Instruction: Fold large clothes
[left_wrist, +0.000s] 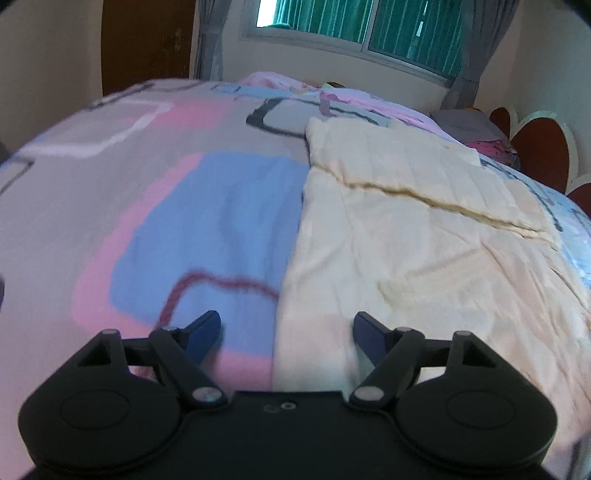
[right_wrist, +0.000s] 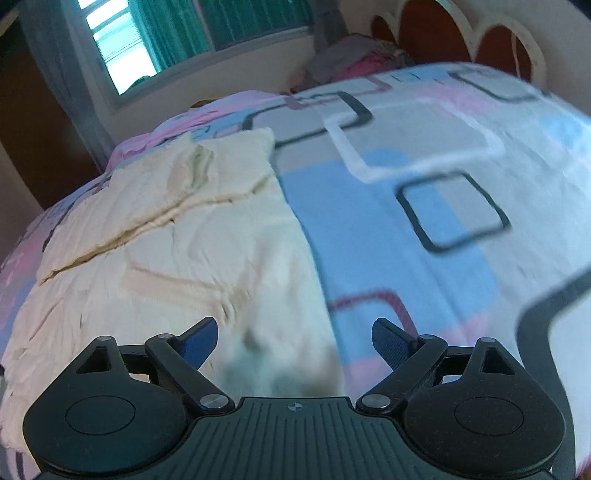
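Observation:
A large cream garment (left_wrist: 406, 236) lies spread on a bed, with a folded flap across its far part. In the left wrist view it fills the right half, and its left edge runs down the middle. My left gripper (left_wrist: 286, 330) hovers over that edge, open, with nothing between its blue pads. In the right wrist view the same cream garment (right_wrist: 177, 258) fills the left half. My right gripper (right_wrist: 295, 338) hangs over its right edge, open and empty. Both views are motion-blurred.
The bed wears a patterned sheet (left_wrist: 184, 229) of pink, blue and grey blocks. A pile of folded clothes (right_wrist: 354, 59) sits at the head by a red and white headboard (right_wrist: 458, 37). A window (left_wrist: 362, 26) with grey curtains lies beyond, and a brown door (left_wrist: 147, 40) stands at left.

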